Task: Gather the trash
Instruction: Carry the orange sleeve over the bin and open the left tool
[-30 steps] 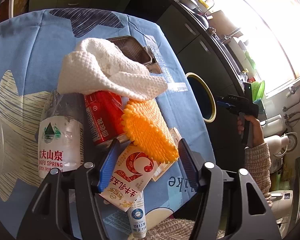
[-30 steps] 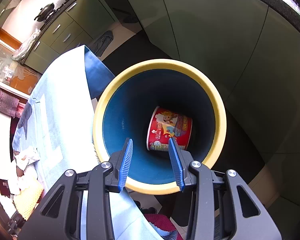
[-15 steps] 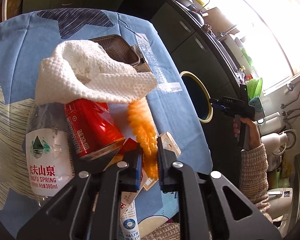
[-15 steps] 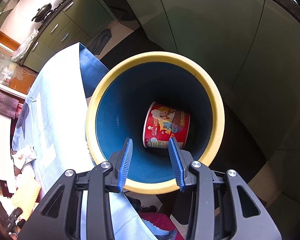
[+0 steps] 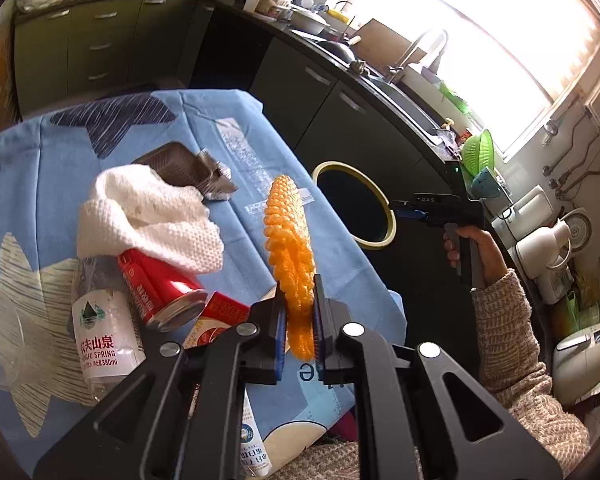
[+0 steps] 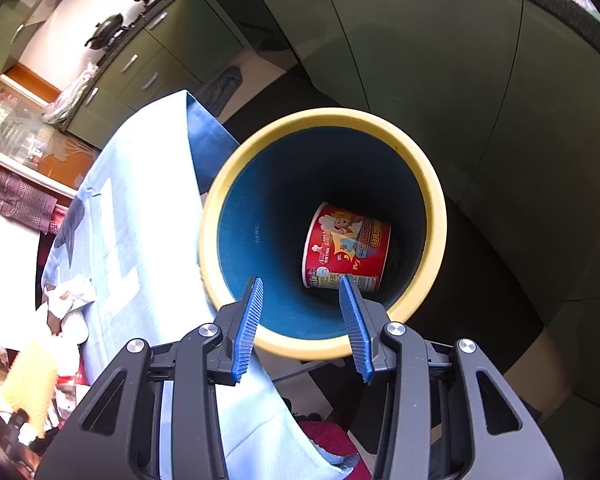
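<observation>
The orange mesh [image 5: 288,248] looks like soft knobbly foam, matt and bumpy all over. The gripper [image 5: 298,320] holding it is matt black plastic with shiny metal screws, and its pads [image 5: 277,336] are ribbed blue rubber. A printed cotton cloth [image 5: 220,128] covers the bench, smooth and dull. On it the white towel [image 5: 148,216] has a rough waffle weave, the red can [image 5: 160,284] is glossy painted metal, and the water bottle [image 5: 100,332] is clear crinkled plastic with a slick label. The bin [image 6: 436,216] has a smooth matt yellow rim and a dark blue inside; the noodle cup [image 6: 346,252] in it is glossy printed paper. The sleeve [image 5: 512,344] is coarse knitted wool.
</observation>
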